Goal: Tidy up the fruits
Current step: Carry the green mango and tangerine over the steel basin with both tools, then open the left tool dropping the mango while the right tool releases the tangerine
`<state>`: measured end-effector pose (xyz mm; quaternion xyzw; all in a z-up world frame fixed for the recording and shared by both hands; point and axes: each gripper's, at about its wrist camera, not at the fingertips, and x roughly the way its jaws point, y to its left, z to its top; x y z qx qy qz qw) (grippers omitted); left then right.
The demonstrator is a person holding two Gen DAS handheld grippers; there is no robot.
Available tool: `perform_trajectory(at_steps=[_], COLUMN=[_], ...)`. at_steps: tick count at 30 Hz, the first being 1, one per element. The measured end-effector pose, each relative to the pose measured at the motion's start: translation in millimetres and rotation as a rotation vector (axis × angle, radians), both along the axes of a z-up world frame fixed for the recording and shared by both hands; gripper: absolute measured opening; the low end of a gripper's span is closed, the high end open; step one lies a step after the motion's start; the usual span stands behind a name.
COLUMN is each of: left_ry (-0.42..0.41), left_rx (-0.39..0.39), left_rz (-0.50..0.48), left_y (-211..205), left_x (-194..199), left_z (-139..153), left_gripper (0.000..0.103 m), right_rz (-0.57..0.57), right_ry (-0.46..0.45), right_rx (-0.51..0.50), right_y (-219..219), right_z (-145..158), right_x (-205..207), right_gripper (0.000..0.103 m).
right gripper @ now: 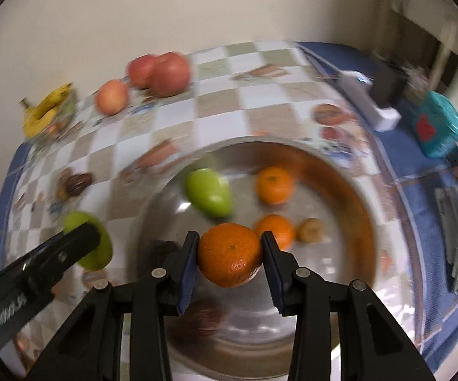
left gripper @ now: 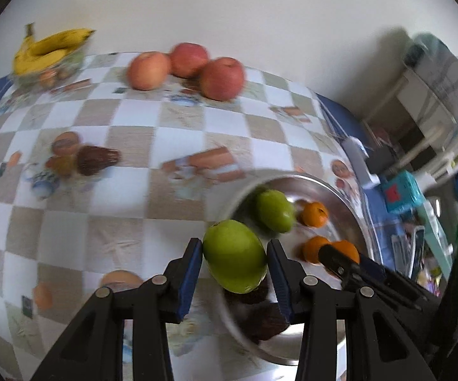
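Left wrist view: left gripper clamps a green mango at lower centre, over the steel bowl rim. Right gripper clamps a mandarin above the bowl interior — sorting step under way. Next move, likely: carry each fruit to its group on the tablecloth — apples lie upper centre.
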<state>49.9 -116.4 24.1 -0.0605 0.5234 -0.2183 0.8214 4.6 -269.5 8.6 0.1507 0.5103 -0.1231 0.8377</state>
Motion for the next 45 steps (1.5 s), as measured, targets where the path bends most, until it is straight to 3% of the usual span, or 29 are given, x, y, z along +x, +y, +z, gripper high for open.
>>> perform_trajectory(at_steps=[11, 27, 45], left_ry=[-0.027, 0.029, 0.038], left_rx=[0.033, 0.019, 0.028], left_rz=[-0.047, -0.042, -0.001], left_y=[-20, -23, -6], left_x=[0, 4, 8], left_z=[-16, -31, -21], left_gripper=[0.045, 0.048, 0.055], right_rz=[-0.027, -0.055, -0.035], right_ry=[0.028, 0.079, 0.031], right_rx=[0.028, 0.080, 0.040], right_y=[-13, -21, -15], right_z=[-15, -33, -15], right_x=[0, 3, 3], right_gripper=[0.041, 0.042, 0.042])
